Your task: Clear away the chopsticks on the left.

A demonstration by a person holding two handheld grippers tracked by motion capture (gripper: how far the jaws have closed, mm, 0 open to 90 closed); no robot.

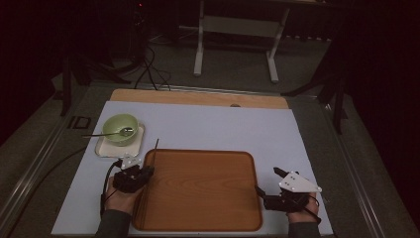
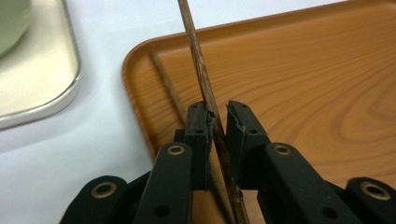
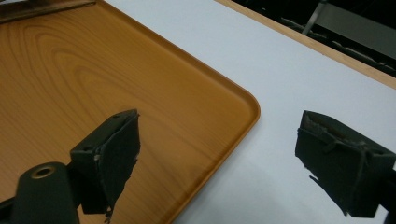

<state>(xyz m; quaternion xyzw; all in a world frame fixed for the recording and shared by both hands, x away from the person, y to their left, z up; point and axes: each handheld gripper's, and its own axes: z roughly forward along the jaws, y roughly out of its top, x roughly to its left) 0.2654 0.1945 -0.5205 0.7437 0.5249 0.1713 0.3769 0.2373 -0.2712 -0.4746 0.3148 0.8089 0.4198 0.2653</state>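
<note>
Your left tongs are clamped on a thin wooden chopstick over the tray's near-left edge, your right tongs hang wide apart at its right rim, and the bowl with its spoon sits untouched far-left on the counter, so little looks done.

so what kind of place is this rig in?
Probably a lab or workshop bench set up for recording: a white mat on the table, cables across the dark floor behind, and a bare metal stand.
</note>
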